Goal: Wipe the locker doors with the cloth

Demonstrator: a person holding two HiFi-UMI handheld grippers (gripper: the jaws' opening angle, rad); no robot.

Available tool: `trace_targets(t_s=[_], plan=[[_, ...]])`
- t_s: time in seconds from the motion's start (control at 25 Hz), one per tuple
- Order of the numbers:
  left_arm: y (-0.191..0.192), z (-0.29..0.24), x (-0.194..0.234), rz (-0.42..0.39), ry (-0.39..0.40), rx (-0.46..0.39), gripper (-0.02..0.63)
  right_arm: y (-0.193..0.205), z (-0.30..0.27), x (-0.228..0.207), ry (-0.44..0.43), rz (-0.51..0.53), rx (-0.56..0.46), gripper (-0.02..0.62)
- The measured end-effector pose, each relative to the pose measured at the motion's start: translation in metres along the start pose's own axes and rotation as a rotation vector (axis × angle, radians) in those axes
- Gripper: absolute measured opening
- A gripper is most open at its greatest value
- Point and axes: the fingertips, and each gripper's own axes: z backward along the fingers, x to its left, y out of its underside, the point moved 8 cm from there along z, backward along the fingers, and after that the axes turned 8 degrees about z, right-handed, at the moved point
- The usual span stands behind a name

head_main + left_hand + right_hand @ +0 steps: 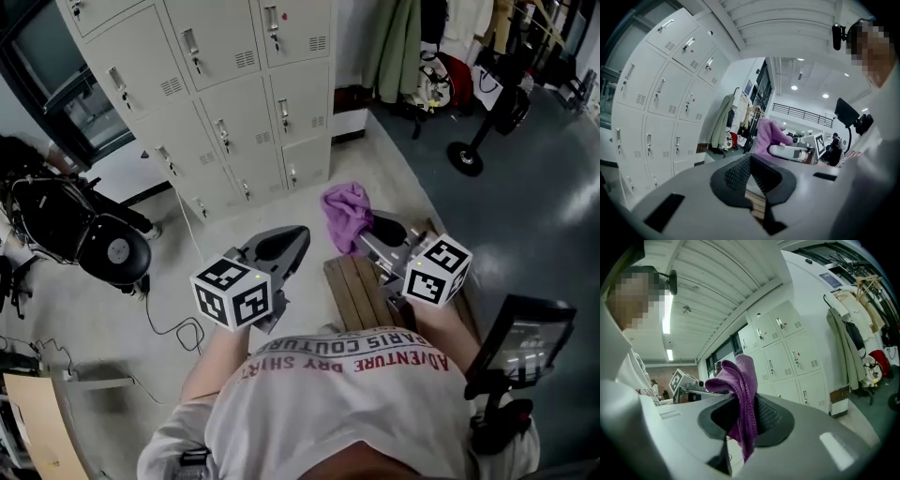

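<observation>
A bank of pale grey locker doors [230, 103] stands ahead and to the left, also seen in the left gripper view as the lockers [656, 112] and in the right gripper view as the lockers [787, 357]. My right gripper [367, 232] is shut on a purple cloth [348, 214], which bunches above its jaws and hangs down between them, the cloth [740, 390] filling the gap. My left gripper [284, 246] is shut with nothing in it, its ribbed pads [759, 176] meeting. Both grippers are held low in front of me, well short of the lockers.
A wooden slatted bench [361, 291] lies under the right gripper. Black bags and gear [66, 220] sit at the left with a cable [173, 328] across the floor. Coats [403, 47] hang at the back right, beside a black stand base [466, 157]. A tablet on a mount [525, 337] is at my right.
</observation>
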Motion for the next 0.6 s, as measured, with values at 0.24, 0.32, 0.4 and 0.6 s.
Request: trace_targets(t_s=[0.24, 0.32, 0.4, 0.6], plan=[[-0.059, -0.046, 0.013, -0.064, -0.024, -0.06, 0.0, -0.04, -0.021, -0.069, -0.032, 0.038, -0.038, 0.074], [-0.071, -0.053, 0.022, -0.064, -0.033, -0.07, 0.0, -0.047, -0.032, -0.086, -0.036, 0.029, -0.048, 0.074], [-0.08, -0.058, 0.031, -0.073, -0.051, -0.072, 0.0, -0.051, -0.043, -0.097, -0.041, 0.032, -0.043, 0.074], [-0.103, -0.074, 0.069, -0.092, -0.08, -0.09, 0.0, -0.051, -0.086, -0.131, -0.063, 0.01, -0.038, 0.074]])
